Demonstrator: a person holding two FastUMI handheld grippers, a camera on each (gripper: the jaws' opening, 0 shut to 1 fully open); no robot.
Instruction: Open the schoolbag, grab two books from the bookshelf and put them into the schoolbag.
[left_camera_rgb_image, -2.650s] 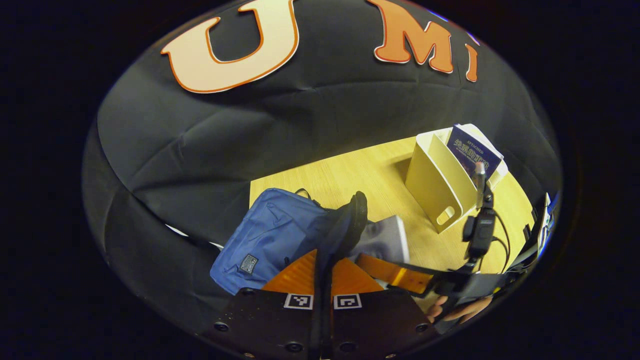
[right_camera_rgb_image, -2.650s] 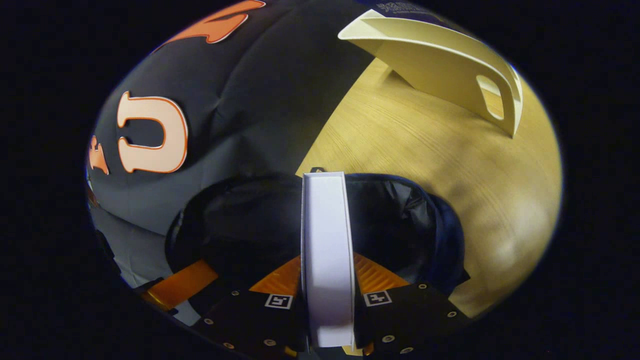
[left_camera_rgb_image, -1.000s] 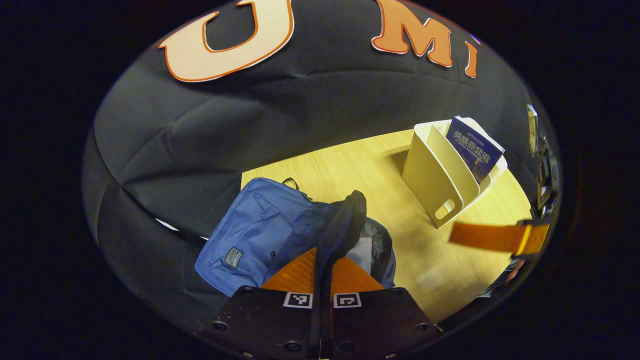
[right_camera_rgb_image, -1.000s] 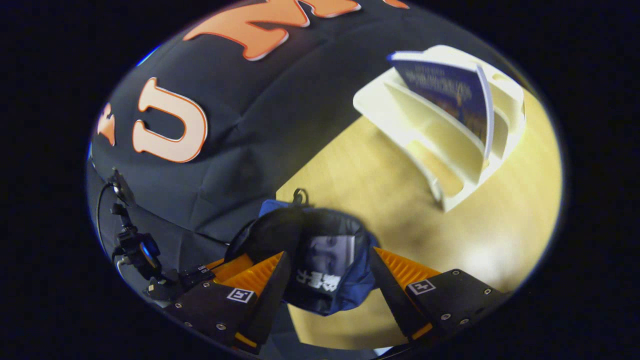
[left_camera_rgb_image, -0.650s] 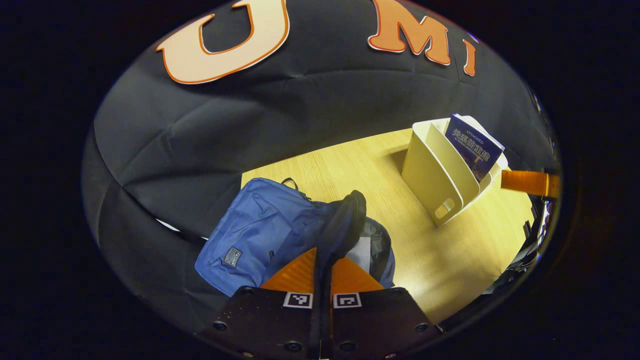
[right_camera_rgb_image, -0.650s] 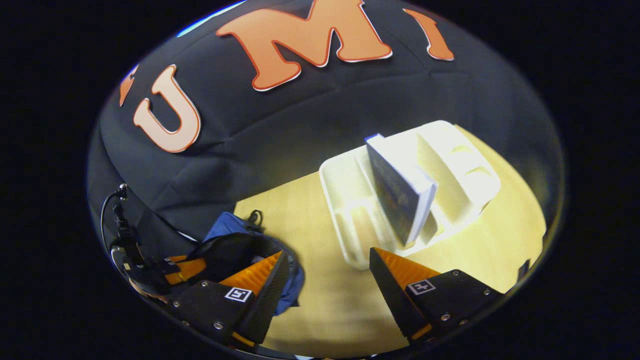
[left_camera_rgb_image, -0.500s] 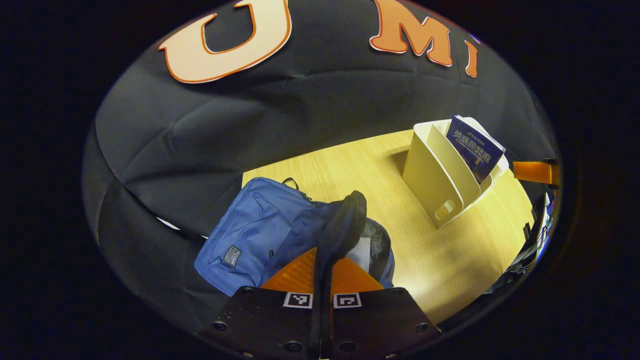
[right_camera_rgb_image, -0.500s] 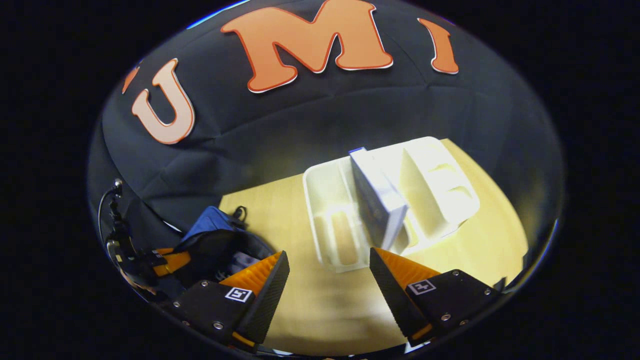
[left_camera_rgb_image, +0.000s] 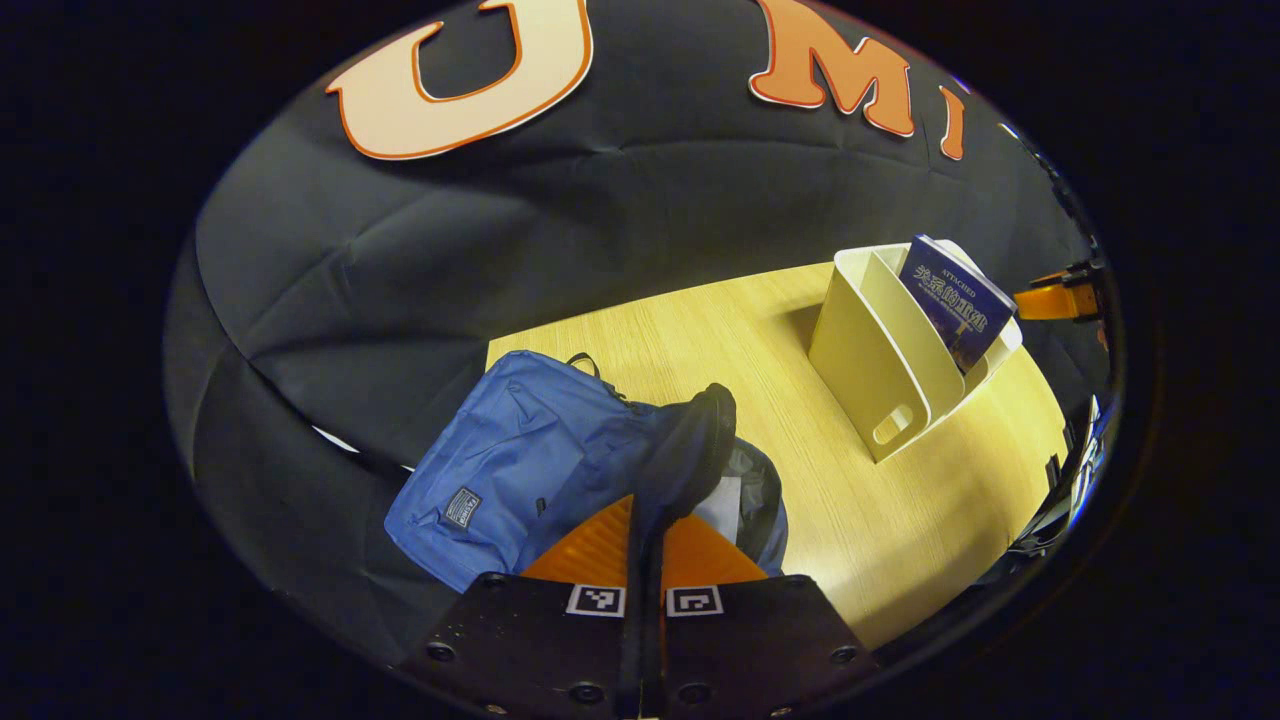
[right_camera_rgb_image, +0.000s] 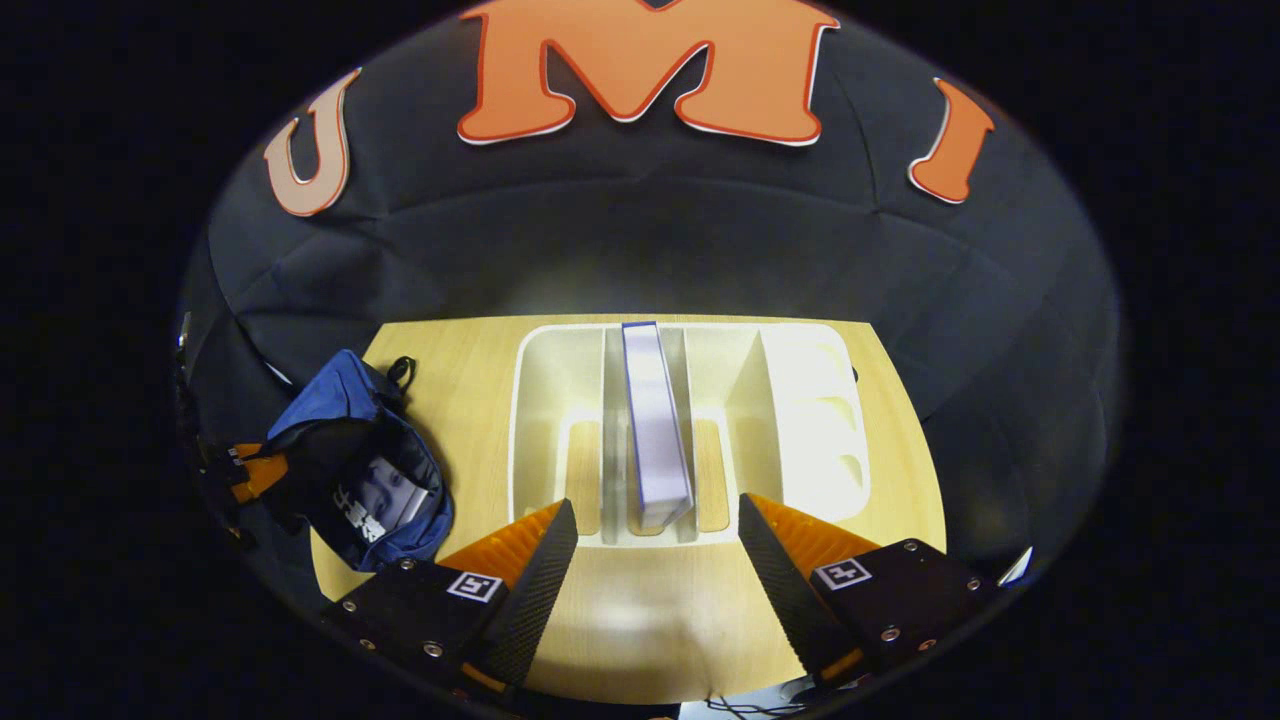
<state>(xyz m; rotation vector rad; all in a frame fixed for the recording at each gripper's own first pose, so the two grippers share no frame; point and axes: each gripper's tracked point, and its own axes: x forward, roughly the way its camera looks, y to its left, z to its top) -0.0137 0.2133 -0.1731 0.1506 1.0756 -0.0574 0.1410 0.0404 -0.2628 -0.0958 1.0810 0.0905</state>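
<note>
We count one book (right_camera_rgb_image: 655, 420) upright in the bookshelf (right_camera_rgb_image: 800, 420), one book (right_camera_rgb_image: 385, 495) half-hidden inside the schoolbag (left_camera_rgb_image: 520, 450). Left gripper (left_camera_rgb_image: 645, 520) jaws clenched on the bag's flap; right gripper (right_camera_rgb_image: 655, 555) jaws released on the counter (right_camera_rgb_image: 640, 610).

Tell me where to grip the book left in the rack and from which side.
Grip the book by its top edge, coming down from above. It stands on edge in the rack's middle slot, with gaps either side, and the open right gripper is already lined up with it.

blue book (left_camera_rgb_image: 952, 300) in the bookshelf (left_camera_rgb_image: 880, 350) | cover says "ATTACHED", rest too small | schoolbag (left_camera_rgb_image: 520, 470) patch unreadable tbh
</note>
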